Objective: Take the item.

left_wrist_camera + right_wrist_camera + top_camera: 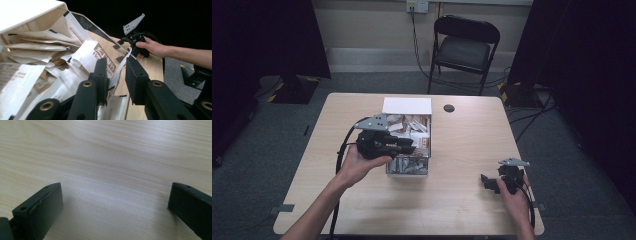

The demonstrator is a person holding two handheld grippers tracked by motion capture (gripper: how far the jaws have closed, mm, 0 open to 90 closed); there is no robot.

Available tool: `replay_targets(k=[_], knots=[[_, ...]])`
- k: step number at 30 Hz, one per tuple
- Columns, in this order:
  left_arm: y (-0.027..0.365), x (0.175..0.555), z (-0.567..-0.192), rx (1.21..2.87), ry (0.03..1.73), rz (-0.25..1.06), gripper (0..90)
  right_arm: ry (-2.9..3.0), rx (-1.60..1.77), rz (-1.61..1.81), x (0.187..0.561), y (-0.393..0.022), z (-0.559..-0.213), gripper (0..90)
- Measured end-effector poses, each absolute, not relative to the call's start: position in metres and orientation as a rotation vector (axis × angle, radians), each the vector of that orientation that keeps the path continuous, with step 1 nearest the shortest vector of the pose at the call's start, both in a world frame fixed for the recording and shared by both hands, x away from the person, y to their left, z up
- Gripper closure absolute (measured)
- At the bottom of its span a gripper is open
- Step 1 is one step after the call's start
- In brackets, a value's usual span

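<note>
A clear box with a white lid stands at the table's middle, full of white and brown paper sachets. My left gripper hangs over the box, pointing right. In the left gripper view it is partly open among the sachets, and one sachet's edge runs up through the gap between the jaws. My right gripper rests low near the table's front right. Its jaws stand wide apart over bare wood, holding nothing.
The light wooden table has a small round black grommet behind the box. A black folding chair stands beyond the far edge. Dark curtains and cables line the floor on both sides.
</note>
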State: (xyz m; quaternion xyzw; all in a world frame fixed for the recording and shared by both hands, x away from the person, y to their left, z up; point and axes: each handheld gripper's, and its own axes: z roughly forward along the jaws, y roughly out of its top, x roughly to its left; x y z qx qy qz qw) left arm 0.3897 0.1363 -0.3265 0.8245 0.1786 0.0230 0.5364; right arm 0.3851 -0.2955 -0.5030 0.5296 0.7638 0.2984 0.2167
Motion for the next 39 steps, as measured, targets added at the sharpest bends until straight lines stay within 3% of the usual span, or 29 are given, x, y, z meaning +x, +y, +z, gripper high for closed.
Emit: replay_targets(k=[10,13,16,20,39], knots=[[0.131,0.389,-0.331,1.956,0.433,0.079,65.9,2.116,1.467,0.827,0.385,-0.296,-0.503,0.0],[0.128,0.388,-0.332,1.972,0.412,0.084,70.6,2.116,1.467,0.827,0.385,-0.296,-0.503,0.0],[0.129,0.388,-0.332,1.974,0.393,0.071,82.3,2.116,1.467,0.827,0.385,-0.295,-0.503,0.0],[0.131,0.388,-0.333,1.966,0.389,0.077,88.4,2.116,1.467,0.827,0.385,-0.295,-0.503,0.0],[0.141,0.394,-0.332,1.902,0.431,0.019,90.0,2.116,1.466,0.826,0.385,-0.295,-0.503,0.0]])
